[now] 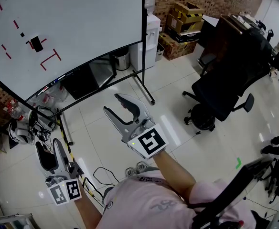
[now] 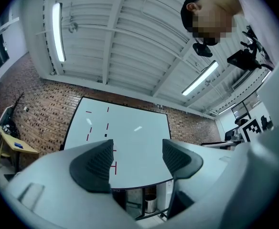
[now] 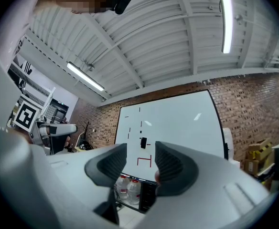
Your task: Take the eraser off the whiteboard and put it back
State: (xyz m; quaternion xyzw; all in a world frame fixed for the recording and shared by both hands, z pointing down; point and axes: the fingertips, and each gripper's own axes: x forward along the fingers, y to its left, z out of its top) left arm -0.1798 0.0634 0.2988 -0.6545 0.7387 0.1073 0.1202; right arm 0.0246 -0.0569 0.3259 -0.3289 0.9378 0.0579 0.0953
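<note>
The black eraser (image 1: 36, 43) sticks to the whiteboard (image 1: 82, 27) at upper left, among short red marks and beside a small black magnet (image 1: 22, 34). My right gripper (image 1: 112, 104) is held in mid-air below the board, well short of it, open and empty. In the right gripper view the eraser (image 3: 143, 142) shows far off in the gap between the jaws of the right gripper (image 3: 140, 151). My left gripper (image 1: 48, 143) hangs lower left, open with nothing in it. The left gripper view frames the whiteboard (image 2: 134, 137) between the jaws of the left gripper (image 2: 137, 154); the eraser is hidden there.
The board's stand has wheeled legs (image 1: 146, 92) on the tiled floor. A black office chair (image 1: 225, 94) stands to the right, with cardboard boxes (image 1: 185, 18) and a white water dispenser (image 1: 149, 37) behind. Water bottles (image 1: 48, 97) and cables lie under the board.
</note>
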